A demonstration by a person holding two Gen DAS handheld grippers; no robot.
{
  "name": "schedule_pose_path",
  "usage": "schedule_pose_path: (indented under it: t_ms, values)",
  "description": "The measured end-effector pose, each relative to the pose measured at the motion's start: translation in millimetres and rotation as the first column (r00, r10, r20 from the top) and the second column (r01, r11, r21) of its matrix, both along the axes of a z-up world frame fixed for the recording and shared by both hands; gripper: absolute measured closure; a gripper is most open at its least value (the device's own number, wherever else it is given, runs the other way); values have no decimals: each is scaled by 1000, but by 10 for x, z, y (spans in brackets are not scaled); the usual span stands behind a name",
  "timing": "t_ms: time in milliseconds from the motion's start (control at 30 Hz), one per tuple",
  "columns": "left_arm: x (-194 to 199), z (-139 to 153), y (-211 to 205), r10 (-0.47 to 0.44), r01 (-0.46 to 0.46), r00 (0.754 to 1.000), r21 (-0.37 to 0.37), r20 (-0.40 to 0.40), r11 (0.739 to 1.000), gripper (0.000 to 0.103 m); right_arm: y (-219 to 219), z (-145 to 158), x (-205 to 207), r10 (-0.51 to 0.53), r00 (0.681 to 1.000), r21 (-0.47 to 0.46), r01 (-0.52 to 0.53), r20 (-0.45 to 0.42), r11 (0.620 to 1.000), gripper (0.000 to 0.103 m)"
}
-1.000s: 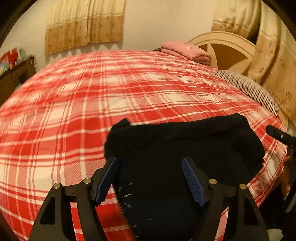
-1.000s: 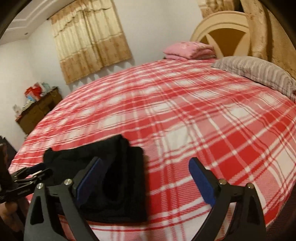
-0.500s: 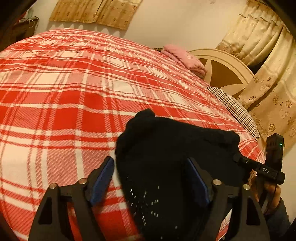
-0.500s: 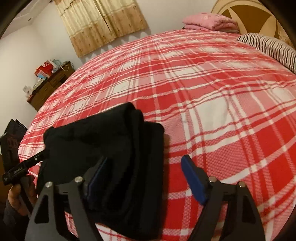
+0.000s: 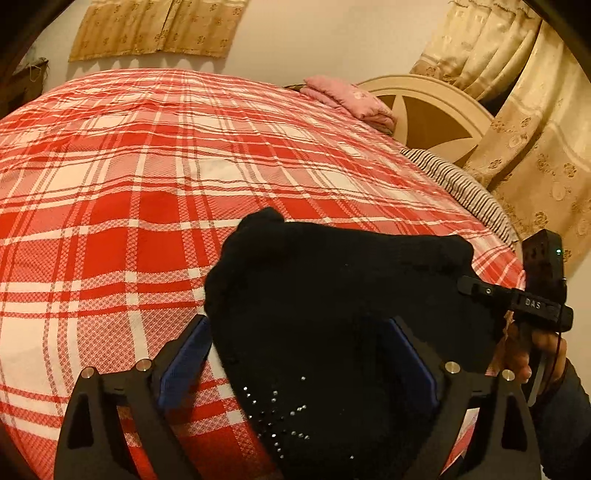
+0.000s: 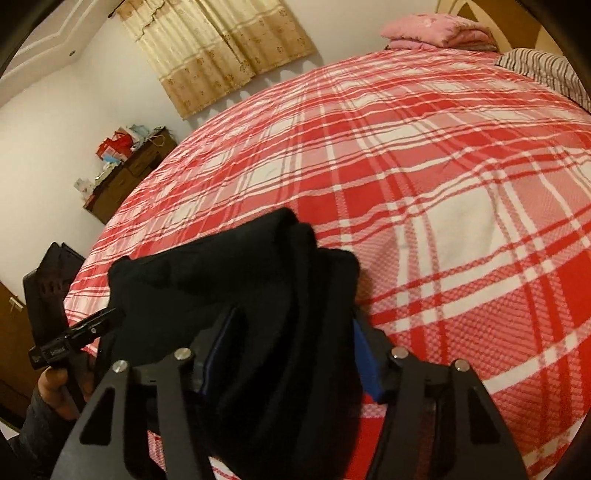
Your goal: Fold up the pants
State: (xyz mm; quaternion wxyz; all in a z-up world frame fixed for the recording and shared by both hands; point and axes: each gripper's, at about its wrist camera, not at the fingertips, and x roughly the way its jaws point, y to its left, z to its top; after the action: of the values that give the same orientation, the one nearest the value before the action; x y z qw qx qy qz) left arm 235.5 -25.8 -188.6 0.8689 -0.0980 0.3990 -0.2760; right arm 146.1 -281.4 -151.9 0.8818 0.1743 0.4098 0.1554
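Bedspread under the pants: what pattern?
Red-and-white plaid bedspread, clearest in the right wrist view.

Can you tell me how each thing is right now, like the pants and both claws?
Black pants: folded into a bundle, lying on the bed.
Left claw: open, just widened, straddling the pants.
Right claw: just closed in, pinching the bundle.
Plaid bedspread: spread flat.
Pink blanket: folded.

A home bedroom. A wide bed [image 5: 147, 177] under a red-and-white checked cover fills it, with a cream headboard [image 5: 436, 110], a striped pillow [image 5: 461, 184] and folded pink bedding [image 5: 351, 99] at its head. Beige curtains [image 6: 221, 48] hang behind the bed; a cluttered wooden dresser [image 6: 125, 177] stands beside it.
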Motion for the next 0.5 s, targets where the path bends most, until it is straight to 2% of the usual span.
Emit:
schedule_pose_path:
  t_ms: [33, 67, 100, 133, 200, 300, 367, 500]
  values:
    - [-8, 3, 36, 7, -7, 1000, -15, 1, 1000, 23, -9, 0, 0, 5, 1000, 16, -5, -2, 1000, 54]
    - [-14, 3, 93, 15, -15, 1000, -33, -2, 999, 34, -34, 8, -6, 10, 1000, 40, -10, -3, 999, 65]
    - [-11, -3, 136, 10, -11, 1000, -56, -15, 998, 51, -51, 18, -16, 22, 1000, 69, -22, 0, 997, 74]
    - [-8, -4, 227, 5, -10, 999, -110, -42, 994, 62, -63, 37, -42, 37, 999, 114, -37, 5, 993, 75]
    - [-51, 40, 310, -2, -3, 999, -152, -34, 988, 80, -18, 137, -105, 51, 998, 125, -54, 27, 991, 76]
    - [-142, 185, 424, 11, -10, 1000, -154, 3, 988, 86, 145, 371, -193, 96, 992, 108, -105, 78, 989, 76]
    - [-169, 272, 514, 32, -28, 999, -151, 24, 988, 86, 281, 536, -191, 123, 987, 85, -132, 105, 988, 77]
    - [-157, 471, 859, 85, -73, 994, -174, 67, 982, 87, 570, 764, 31, 187, 973, 53, -195, 135, 979, 77]
